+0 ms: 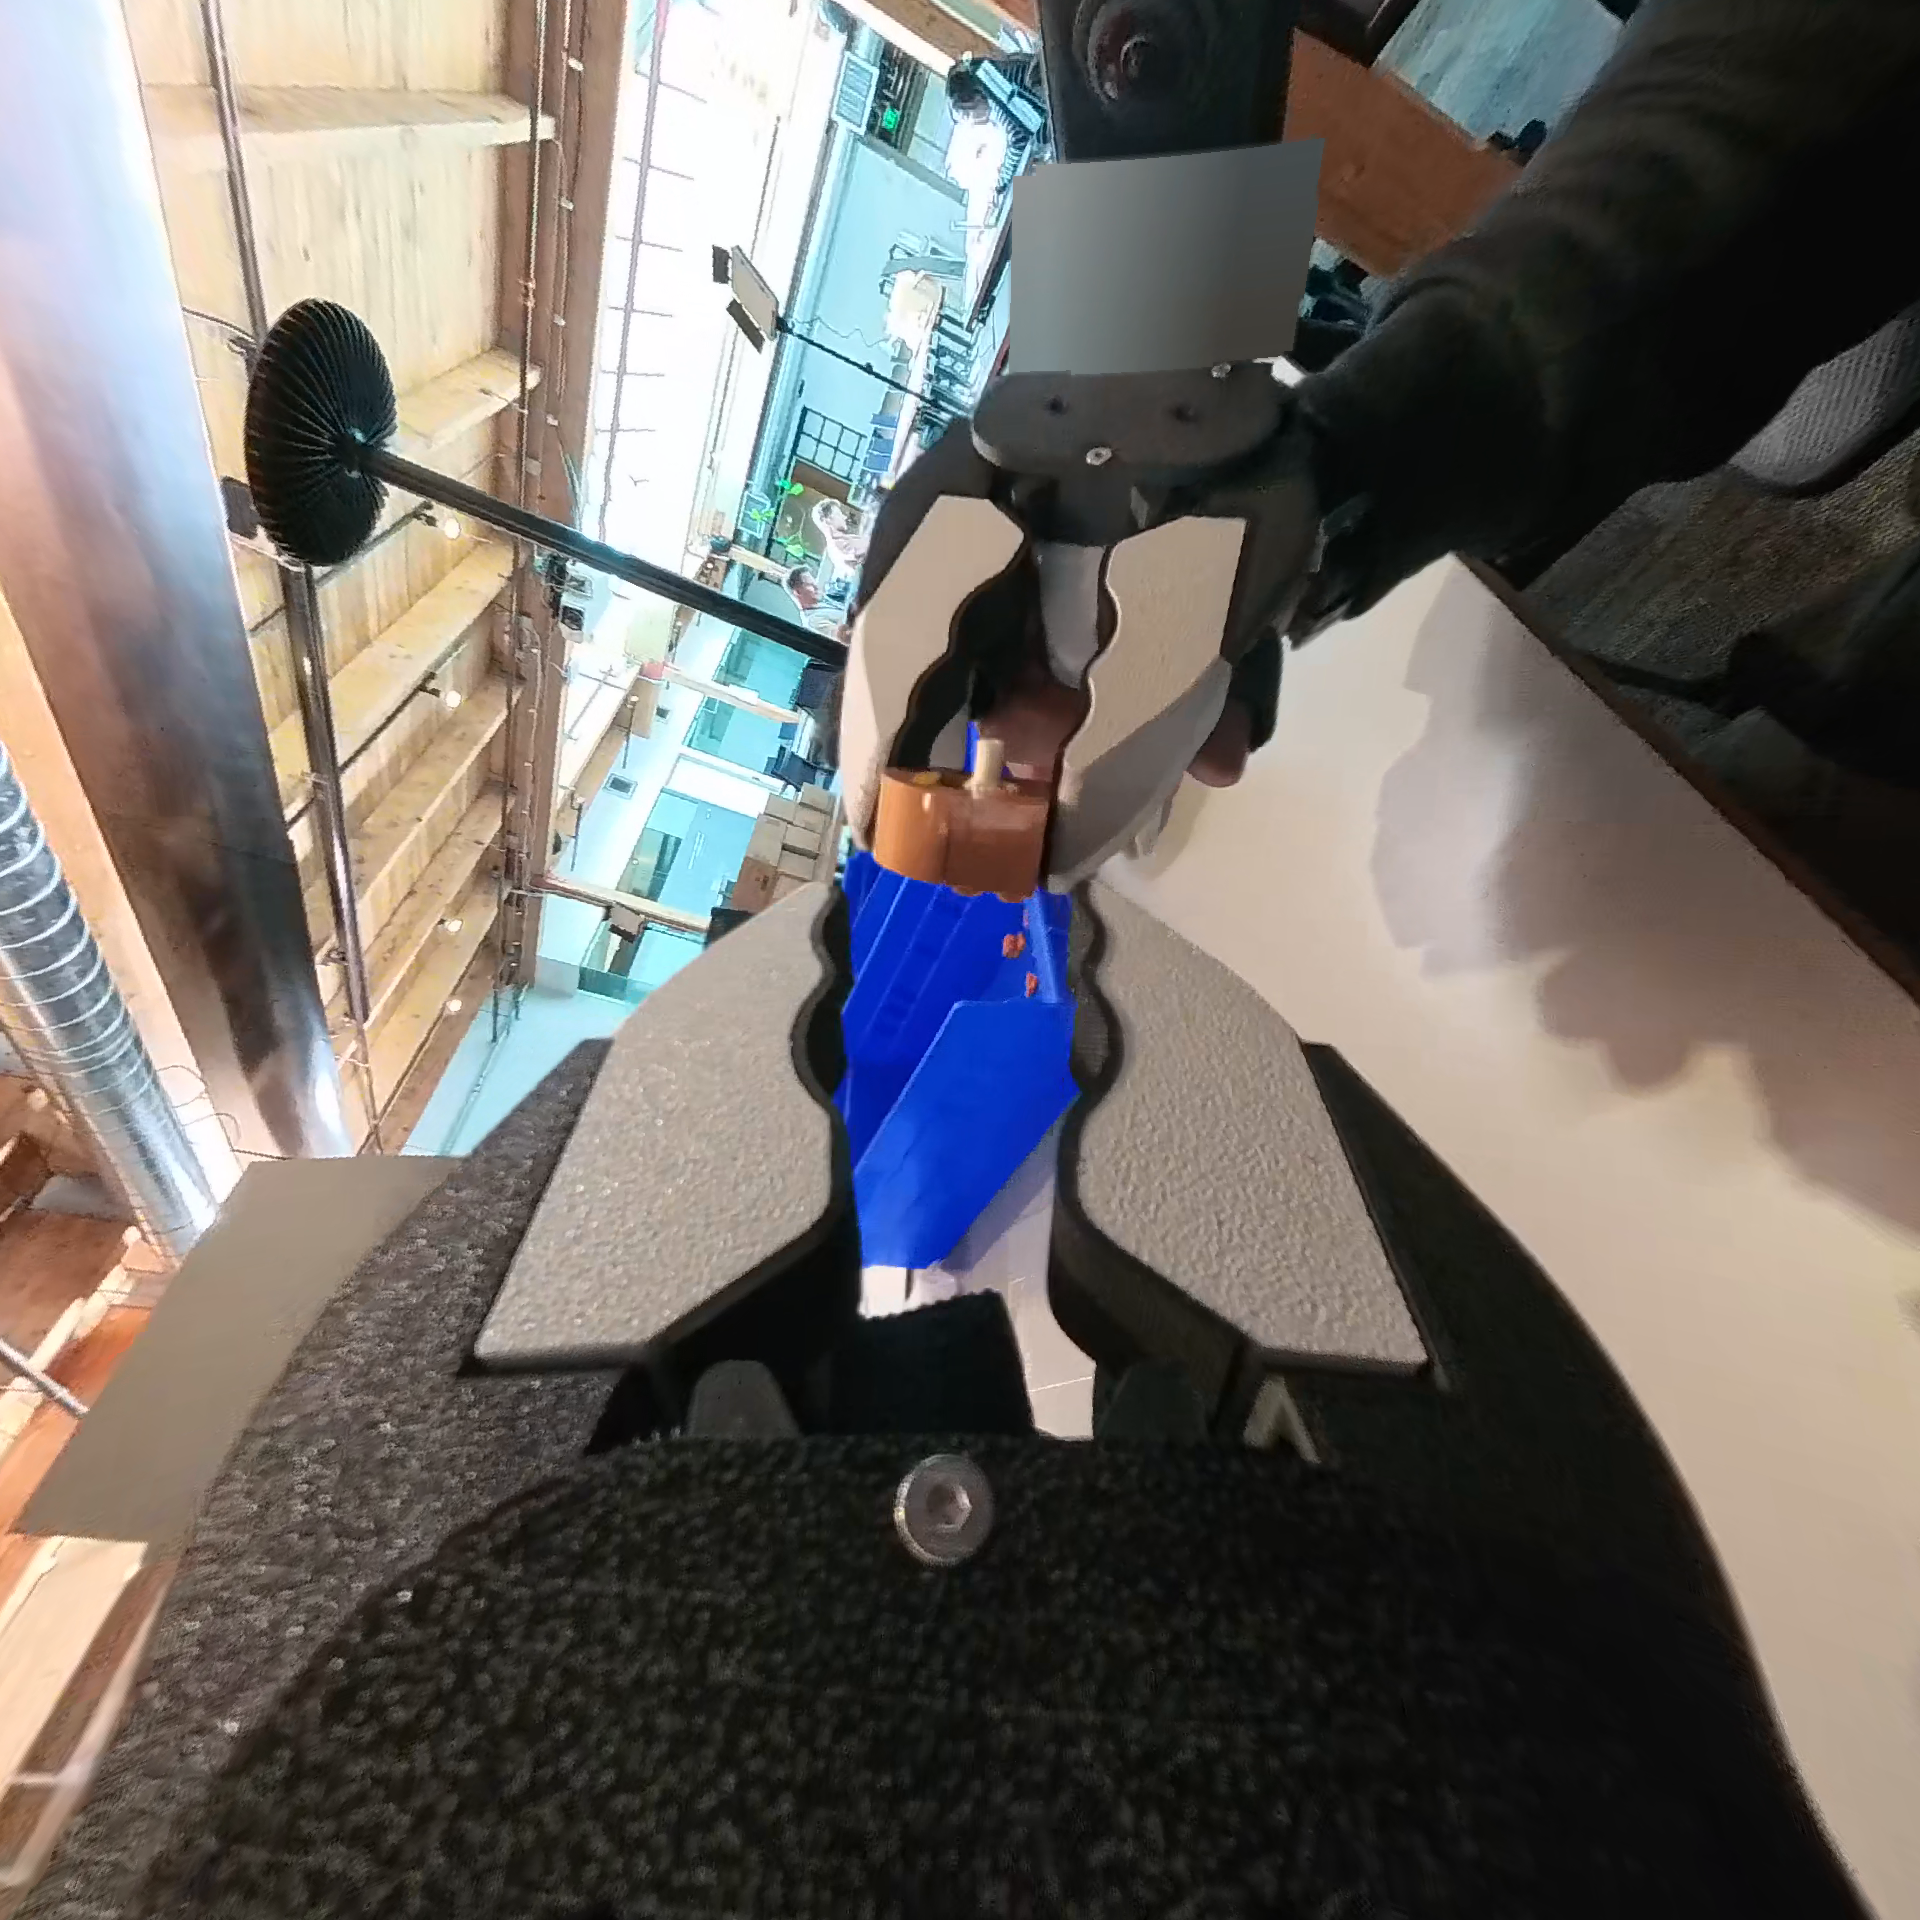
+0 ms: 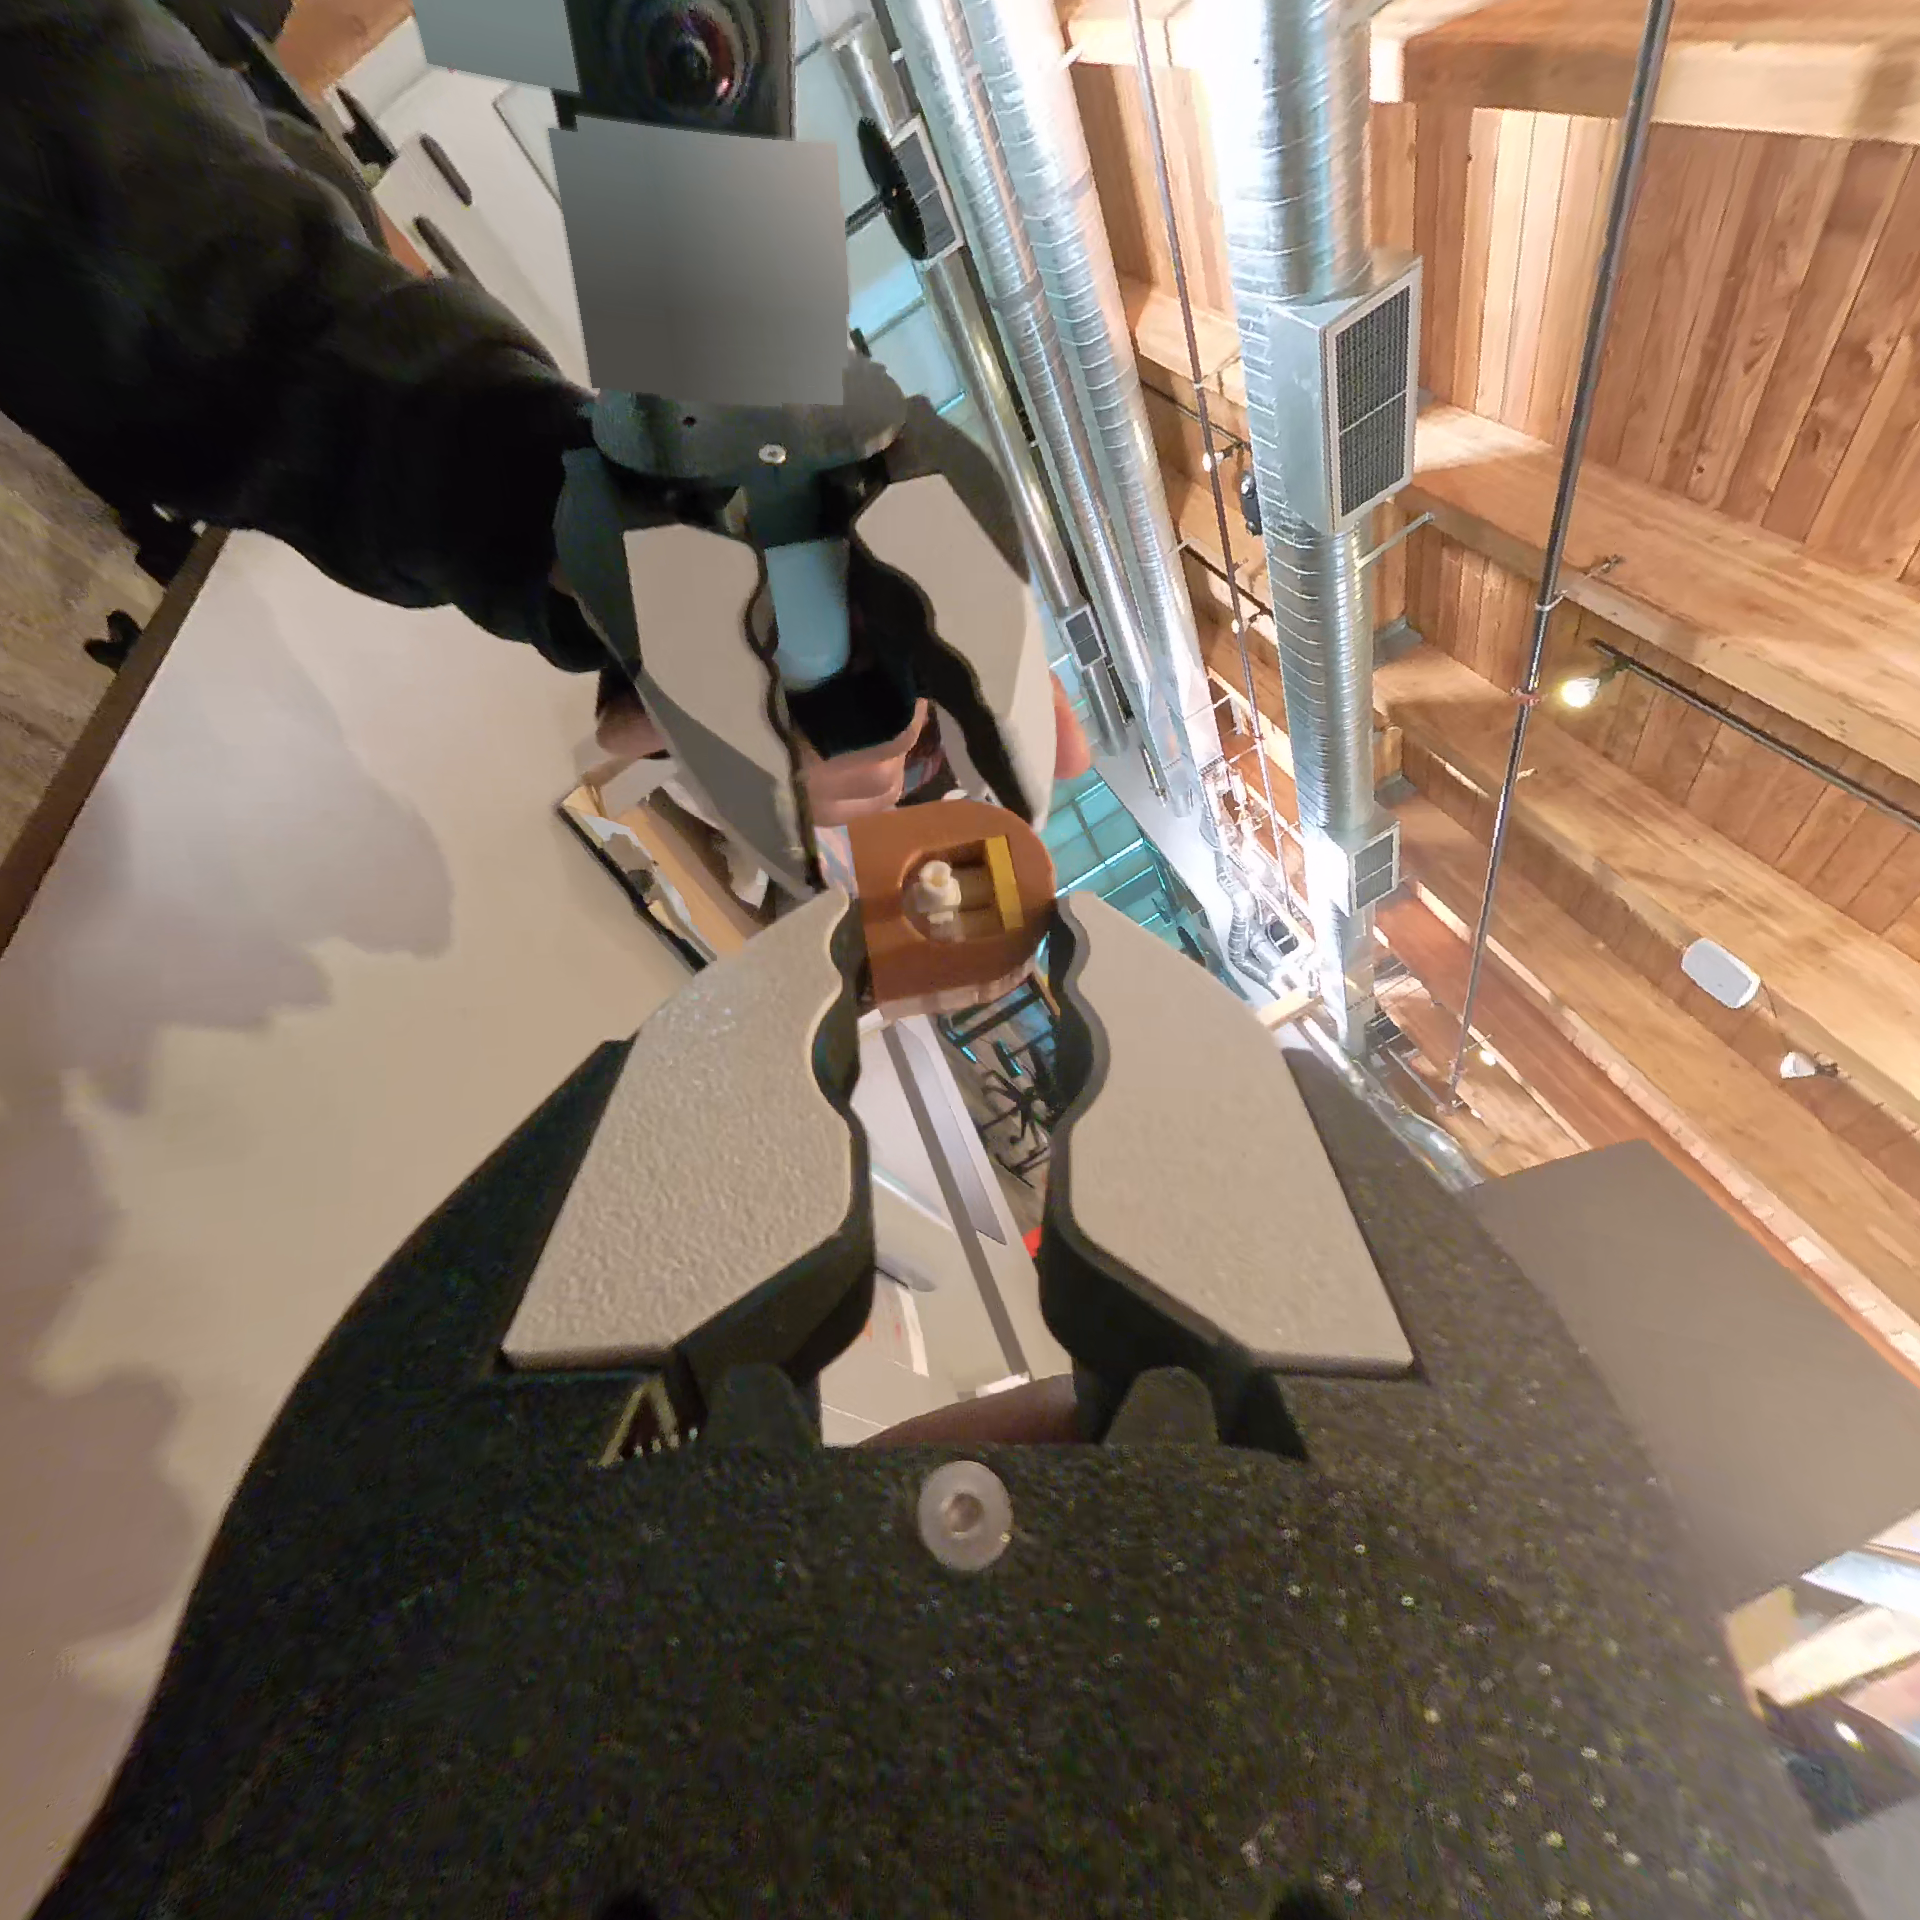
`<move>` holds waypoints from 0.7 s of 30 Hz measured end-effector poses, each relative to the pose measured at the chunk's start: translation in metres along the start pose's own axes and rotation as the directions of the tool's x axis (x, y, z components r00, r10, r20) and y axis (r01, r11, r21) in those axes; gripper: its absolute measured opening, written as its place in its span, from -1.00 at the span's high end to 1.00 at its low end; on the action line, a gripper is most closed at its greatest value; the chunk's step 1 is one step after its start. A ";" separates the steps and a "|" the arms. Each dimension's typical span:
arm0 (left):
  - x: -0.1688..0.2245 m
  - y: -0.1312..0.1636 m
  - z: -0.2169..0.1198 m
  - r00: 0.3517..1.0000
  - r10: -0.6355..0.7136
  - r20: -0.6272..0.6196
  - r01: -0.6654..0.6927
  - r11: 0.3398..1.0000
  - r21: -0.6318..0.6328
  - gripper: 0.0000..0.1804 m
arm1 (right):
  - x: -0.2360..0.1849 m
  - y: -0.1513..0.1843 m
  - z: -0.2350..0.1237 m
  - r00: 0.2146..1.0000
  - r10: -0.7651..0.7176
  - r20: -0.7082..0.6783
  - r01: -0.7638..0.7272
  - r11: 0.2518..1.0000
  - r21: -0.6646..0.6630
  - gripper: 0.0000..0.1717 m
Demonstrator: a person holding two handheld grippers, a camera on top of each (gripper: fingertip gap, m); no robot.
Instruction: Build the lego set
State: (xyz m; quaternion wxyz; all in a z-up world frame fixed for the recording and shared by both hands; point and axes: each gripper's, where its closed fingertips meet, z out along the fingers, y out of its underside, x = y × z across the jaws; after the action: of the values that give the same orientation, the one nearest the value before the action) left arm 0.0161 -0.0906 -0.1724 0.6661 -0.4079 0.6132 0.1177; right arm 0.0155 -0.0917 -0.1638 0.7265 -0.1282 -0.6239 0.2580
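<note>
A brown D-shaped block (image 2: 904,961) with a cream peg (image 2: 935,888) and a yellow strip (image 2: 1000,883) in its recess sits between my right gripper's (image 2: 956,920) fingertips, which press on its two sides. The left wrist view shows the same grasp: the block (image 1: 956,836) is clamped in the right gripper's pale fingers (image 1: 1117,790). My left gripper (image 1: 958,906) faces it tip to tip, with its jaws spread wider than the block and its tips just short of it. A blue ribbed bin (image 1: 935,1039) shows through the left gripper's gap, beyond the fingers.
A white table (image 1: 1455,935) lies along one side and also shows in the right wrist view (image 2: 260,831). A person's dark sleeves (image 1: 1558,312) (image 2: 208,312) hold both grippers. Metal ducts (image 2: 1299,416) and wooden beams lie behind. A black finned disc on a pole (image 1: 317,447) lies far off. Only a small space, under 4 cm, lies between the two pairs of fingers.
</note>
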 end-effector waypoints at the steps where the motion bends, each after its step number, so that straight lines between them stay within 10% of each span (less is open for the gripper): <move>1: 0.002 0.001 0.001 1.000 -0.006 -0.012 0.006 1.000 0.002 0.56 | 0.001 0.001 -0.001 1.000 0.018 -0.002 -0.018 1.000 0.008 0.62; 21: 0.008 -0.016 0.007 0.995 0.048 -0.090 -0.041 0.996 0.077 0.60 | -0.005 -0.011 -0.007 0.995 0.064 0.070 -0.069 0.995 0.075 0.62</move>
State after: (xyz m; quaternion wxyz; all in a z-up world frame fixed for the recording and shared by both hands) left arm 0.0334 -0.0986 -0.1742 0.6495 -0.3738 0.6559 0.0904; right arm 0.0242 -0.1031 -0.1636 0.7004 -0.1118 -0.6330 0.3103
